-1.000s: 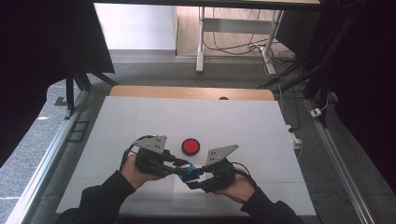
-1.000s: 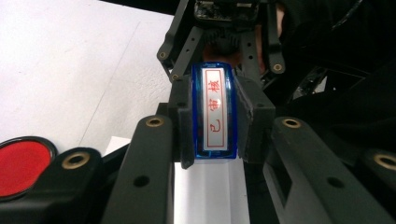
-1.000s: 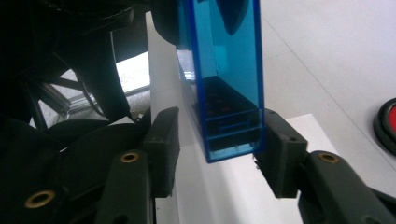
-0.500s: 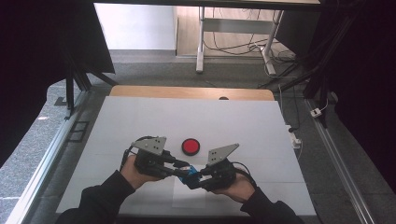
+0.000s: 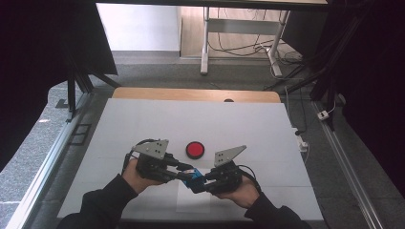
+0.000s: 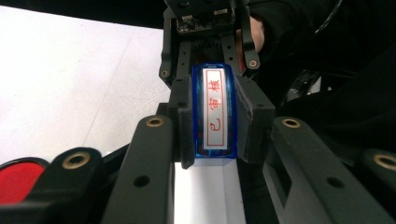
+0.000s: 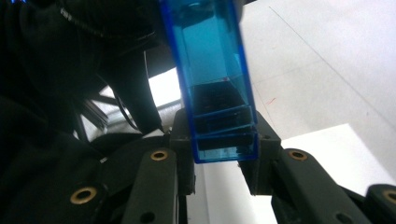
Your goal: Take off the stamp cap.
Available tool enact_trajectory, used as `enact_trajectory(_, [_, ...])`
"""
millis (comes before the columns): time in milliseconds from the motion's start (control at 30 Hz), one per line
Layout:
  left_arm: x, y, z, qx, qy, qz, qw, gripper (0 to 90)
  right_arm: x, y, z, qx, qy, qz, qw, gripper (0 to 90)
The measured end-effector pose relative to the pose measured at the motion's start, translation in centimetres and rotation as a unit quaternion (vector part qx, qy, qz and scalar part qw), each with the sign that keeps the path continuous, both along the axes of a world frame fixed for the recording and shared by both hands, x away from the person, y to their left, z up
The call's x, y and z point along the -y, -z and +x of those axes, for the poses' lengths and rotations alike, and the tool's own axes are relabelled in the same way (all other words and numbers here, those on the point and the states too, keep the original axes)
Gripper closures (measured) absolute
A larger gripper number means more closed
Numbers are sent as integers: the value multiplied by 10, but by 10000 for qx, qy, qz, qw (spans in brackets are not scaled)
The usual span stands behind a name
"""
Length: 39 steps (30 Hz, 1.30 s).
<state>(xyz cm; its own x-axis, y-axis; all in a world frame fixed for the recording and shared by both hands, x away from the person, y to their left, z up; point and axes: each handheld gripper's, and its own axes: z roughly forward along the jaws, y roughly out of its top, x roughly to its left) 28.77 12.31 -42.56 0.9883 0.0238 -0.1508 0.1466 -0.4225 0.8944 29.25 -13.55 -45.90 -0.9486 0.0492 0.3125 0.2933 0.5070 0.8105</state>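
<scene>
A small blue see-through stamp point(image 5: 193, 177) hangs between both grippers, just above the white table's point(image 5: 143, 124) near part. In the left gripper view its white face point(image 6: 215, 112) bears red characters, and my left gripper point(image 6: 215, 135) is shut on it, pads pressed on both sides. In the right gripper view the blue body point(image 7: 217, 93) rises from my right gripper point(image 7: 219, 154), which is shut on its other end. From above, the left gripper point(image 5: 187, 174) and right gripper point(image 5: 199, 180) meet tip to tip at the stamp.
A round red pad point(image 5: 195, 150) lies on the table just beyond the grippers, its edge also in the left gripper view point(image 6: 16, 179). A white paper sheet point(image 5: 193, 200) lies under the hands. A wooden strip point(image 5: 191, 94) runs along the far edge.
The right gripper's jaws have closed onto the blue stamp, which the left gripper kept holding. Both hands stayed where they were.
</scene>
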Motion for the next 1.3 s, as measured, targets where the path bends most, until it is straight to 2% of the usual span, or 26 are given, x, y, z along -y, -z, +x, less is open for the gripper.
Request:
enact_trajectory(100, [1,1,1,-114,127,-20,9999,707,-1,-3,-4,278,-101,-66,9995,689])
enact_trajectory(133, [1,1,1,-114,127,-20,9999,707,-1,-3,-4,278,-101,-66,9995,689])
enact_trajectory(233, [2,2,2,-158,188,4,9997,707,0,-5,-7,509,-209,-182,9983,689])
enact_trajectory(400, [4,1,0,-97,168,50,9998,707,0,-6,-7,470,-232,-228,9984,688])
enact_trajectory(433, [4,0,0,-53,132,61,9999,708,1,-5,-4,308,-174,-227,9991,688])
enact_trajectory(467, [4,0,-1,-30,99,79,9999,708,1,-5,-4,308,-174,-227,9991,688])
enact_trajectory(500, [2,-1,-1,20,37,66,10000,707,0,-4,-3,216,-108,-319,9992,689])
enact_trajectory(533, [0,-3,-1,31,24,16,10000,708,0,-3,-3,238,-64,-459,9986,689])
enact_trajectory(567, [0,-3,-1,31,24,16,10000,708,0,-1,-2,199,-19,-500,9986,688])
enact_trajectory(667, [-5,-5,-1,29,-29,-23,10000,708,1,0,-1,159,22,-457,9988,688])
enact_trajectory(800, [-4,-3,0,14,-61,20,10000,707,3,-3,-1,232,96,-334,9991,687])
enact_trajectory(933, [-4,-3,-1,12,-111,30,9999,706,3,-3,-2,345,177,-373,9986,686])
enact_trajectory(1133, [-7,-3,-3,82,-339,33,9994,706,5,-3,-3,518,298,-410,9974,685])
enact_trajectory(1300, [-9,-3,-6,178,-492,85,9986,705,7,-4,-4,655,265,-444,9965,684])
